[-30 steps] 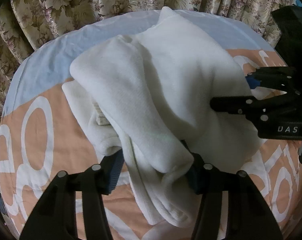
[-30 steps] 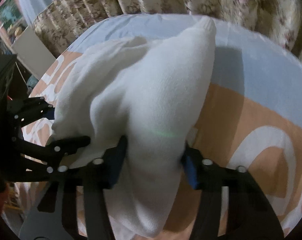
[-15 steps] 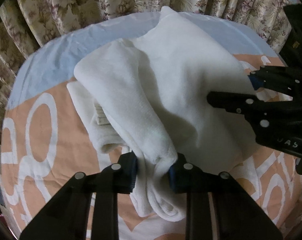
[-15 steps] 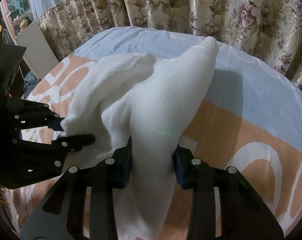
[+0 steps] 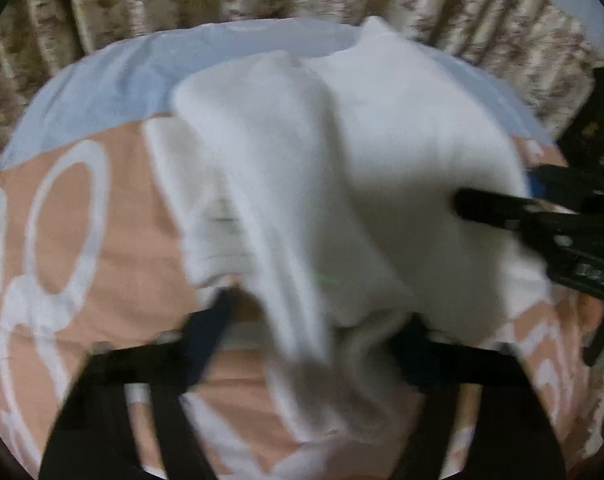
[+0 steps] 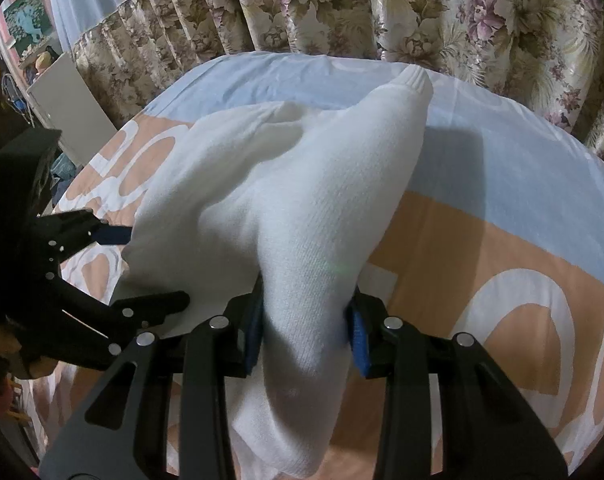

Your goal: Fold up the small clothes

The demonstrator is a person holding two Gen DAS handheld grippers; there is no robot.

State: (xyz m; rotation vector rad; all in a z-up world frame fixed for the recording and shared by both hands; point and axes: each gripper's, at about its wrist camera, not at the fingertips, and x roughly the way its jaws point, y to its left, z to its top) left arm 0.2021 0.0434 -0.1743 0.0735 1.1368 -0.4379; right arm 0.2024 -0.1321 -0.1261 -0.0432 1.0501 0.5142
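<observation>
A white fleece garment (image 5: 342,160) (image 6: 302,200) lies bunched on the bed, one ribbed cuff (image 6: 414,78) pointing toward the curtain. My left gripper (image 5: 310,324) (image 6: 142,268) is at the garment's near edge with its jaws opening. A loose fold hangs between them, and the left pad stands clear of it. My right gripper (image 6: 306,324) (image 5: 498,188) is shut on a thick roll of the same garment, both blue pads pressing into it. The left wrist view is motion-blurred.
The bed sheet (image 5: 82,240) (image 6: 482,240) is peach with white rings and has a pale blue band at the far side. Flowered curtains (image 6: 382,8) hang right behind the bed. A white panel (image 6: 70,96) and clutter stand off the bed's left side.
My left jaws were wide, pinched the fold half a second ago, and have spread wide again. My right jaws narrowed onto the roll of cloth and have stayed there.
</observation>
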